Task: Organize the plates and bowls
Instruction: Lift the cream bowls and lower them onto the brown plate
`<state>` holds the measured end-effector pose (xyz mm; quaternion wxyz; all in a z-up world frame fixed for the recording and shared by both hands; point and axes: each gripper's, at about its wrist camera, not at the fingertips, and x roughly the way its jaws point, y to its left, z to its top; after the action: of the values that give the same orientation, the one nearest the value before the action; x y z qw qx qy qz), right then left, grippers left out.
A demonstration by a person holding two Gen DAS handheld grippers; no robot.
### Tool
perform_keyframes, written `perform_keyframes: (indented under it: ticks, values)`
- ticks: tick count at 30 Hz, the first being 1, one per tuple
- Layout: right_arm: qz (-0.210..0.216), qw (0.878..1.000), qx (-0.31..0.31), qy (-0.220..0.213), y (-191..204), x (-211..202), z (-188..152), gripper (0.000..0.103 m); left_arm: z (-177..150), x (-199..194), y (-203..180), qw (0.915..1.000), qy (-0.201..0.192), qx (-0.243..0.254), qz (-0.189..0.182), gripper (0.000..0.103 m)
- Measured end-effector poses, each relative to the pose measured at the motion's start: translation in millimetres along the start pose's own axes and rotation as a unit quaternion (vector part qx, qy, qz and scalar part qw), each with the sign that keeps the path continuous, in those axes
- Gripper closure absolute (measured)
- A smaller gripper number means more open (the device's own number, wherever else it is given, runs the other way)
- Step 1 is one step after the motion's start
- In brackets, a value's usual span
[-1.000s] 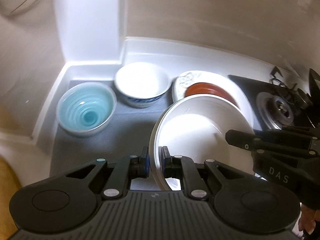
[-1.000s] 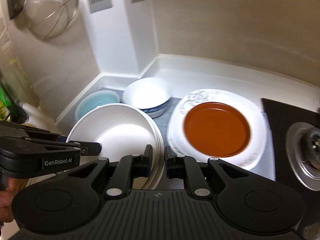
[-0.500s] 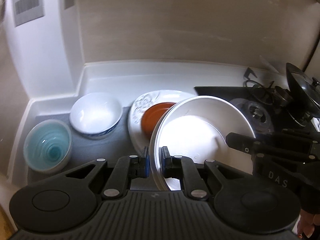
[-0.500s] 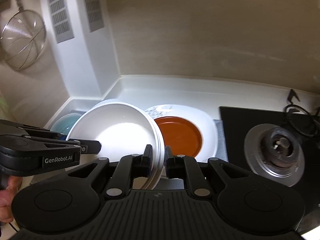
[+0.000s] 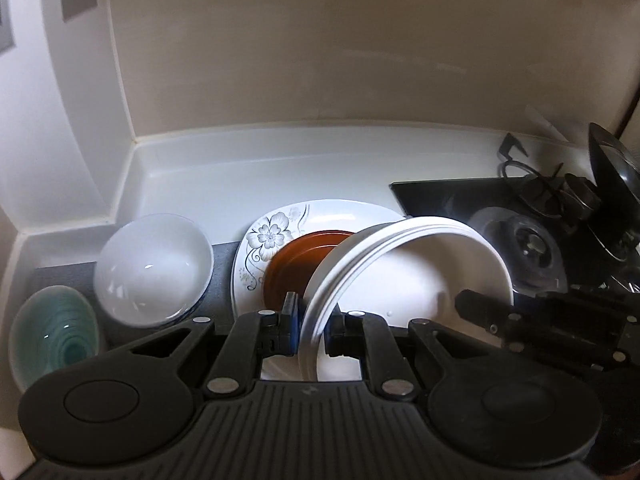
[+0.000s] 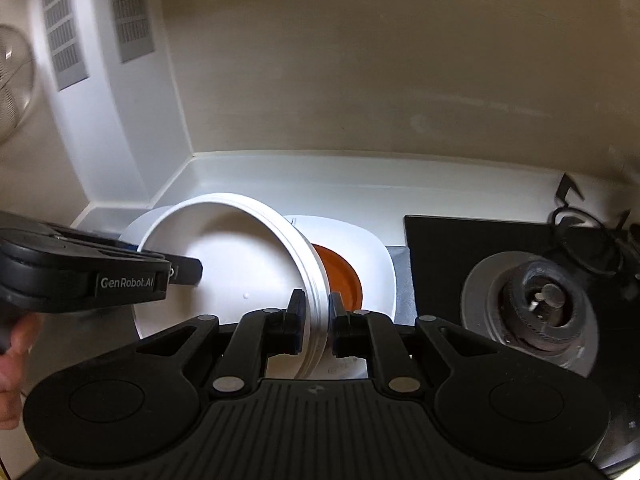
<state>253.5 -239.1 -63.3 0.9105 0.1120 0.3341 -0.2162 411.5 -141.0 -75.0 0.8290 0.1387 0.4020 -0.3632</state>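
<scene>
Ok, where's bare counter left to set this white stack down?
Free: the white counter strip behind the dishes, bordered by the wall and the black stove. Crowded: the grey mat, between white bowl, teal bowl and floral plate carrying the brown plate.

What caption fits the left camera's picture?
Both grippers hold stacked white plates above a brown plate.

We see plain white stacked plates [image 5: 404, 276], a white floral plate [image 5: 276, 236] with a grey flower and trailing stems, and on it a red-brown plate [image 5: 292, 272]. The white bowl [image 5: 154, 268] shows a blue edge low on its outside; the teal bowl [image 5: 52, 344] bears concentric rings. Mat [image 5: 222, 280] grey, stove [image 6: 448, 248] black, grippers black.
</scene>
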Motion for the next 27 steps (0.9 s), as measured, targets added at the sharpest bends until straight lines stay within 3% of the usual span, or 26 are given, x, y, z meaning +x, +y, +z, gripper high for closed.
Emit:
perform_keyframes:
  ticks: [9,27]
  values:
    - [0.008,0.999,0.02,0.038,-15,62,20,0.092,17,54,8,0.9992,0.036,-0.007,0.014,0.092]
    - [0.021,0.997,0.032,0.072,-25,101,28,0.092,18,89,10,0.9973,0.066,-0.009,0.03,0.092]
